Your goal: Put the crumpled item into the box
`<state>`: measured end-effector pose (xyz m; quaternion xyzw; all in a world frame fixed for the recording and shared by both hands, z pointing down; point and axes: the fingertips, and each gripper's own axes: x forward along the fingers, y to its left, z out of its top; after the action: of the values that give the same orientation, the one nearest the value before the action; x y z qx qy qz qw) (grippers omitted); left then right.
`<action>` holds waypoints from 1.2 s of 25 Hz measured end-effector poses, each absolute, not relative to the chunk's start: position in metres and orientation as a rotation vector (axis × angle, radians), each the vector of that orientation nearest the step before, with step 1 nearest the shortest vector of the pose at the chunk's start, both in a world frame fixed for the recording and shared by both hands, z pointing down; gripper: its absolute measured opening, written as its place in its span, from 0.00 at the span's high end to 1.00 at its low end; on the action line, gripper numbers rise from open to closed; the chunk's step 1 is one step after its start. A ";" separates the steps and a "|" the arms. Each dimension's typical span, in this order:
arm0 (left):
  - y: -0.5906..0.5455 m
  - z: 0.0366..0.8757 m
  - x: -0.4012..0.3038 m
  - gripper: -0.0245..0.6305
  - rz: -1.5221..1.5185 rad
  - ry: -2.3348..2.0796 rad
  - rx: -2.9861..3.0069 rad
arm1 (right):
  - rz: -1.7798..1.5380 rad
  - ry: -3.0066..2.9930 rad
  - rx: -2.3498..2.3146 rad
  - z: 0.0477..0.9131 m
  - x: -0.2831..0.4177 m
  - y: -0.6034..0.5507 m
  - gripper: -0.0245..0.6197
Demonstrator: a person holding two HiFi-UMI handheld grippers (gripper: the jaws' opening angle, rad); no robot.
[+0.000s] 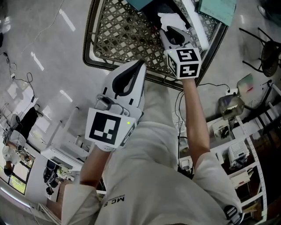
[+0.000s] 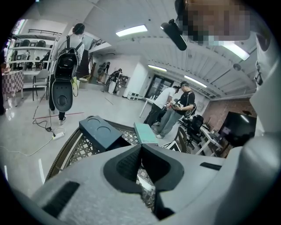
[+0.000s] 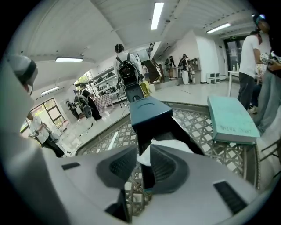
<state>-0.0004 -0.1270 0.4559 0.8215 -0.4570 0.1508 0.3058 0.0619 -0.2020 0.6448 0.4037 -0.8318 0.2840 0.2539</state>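
The crumpled white item (image 3: 173,146) hangs over the open dark teal box (image 3: 149,112), and my right gripper (image 3: 143,154) is shut on its near edge. In the head view the crumpled white item (image 1: 174,20) shows just beyond the right gripper (image 1: 170,31), inside the dark box (image 1: 163,8) at the far side of the lattice table (image 1: 123,39). My left gripper (image 1: 138,67) hovers at the table's near edge with its jaws together and nothing in them. In the left gripper view, the left gripper (image 2: 140,148) points toward the box's raised lid (image 2: 99,132).
A flat light-teal box (image 3: 230,118) lies on the table right of the dark box, and the light-teal box (image 1: 218,9) also shows in the head view. Cables and shelving (image 1: 237,154) stand on the floor to the right. Several people (image 2: 173,110) stand beyond the table.
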 end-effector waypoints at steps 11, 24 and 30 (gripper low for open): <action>-0.117 0.436 0.001 0.93 0.395 -1.155 2.228 | 0.756 -2.267 1.183 0.613 0.065 -0.186 0.82; -0.103 0.390 -0.019 0.93 0.361 -1.116 2.324 | 0.676 -2.272 1.306 0.526 0.064 -0.158 0.88; -0.093 0.366 -0.032 0.93 0.328 -1.111 2.350 | 0.615 -2.268 1.333 0.476 0.062 -0.140 0.91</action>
<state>-0.0324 -0.0933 0.3665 0.8667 -0.4097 0.1209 0.2576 0.0618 -0.1401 0.4756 0.4816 -0.8193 0.2220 0.2182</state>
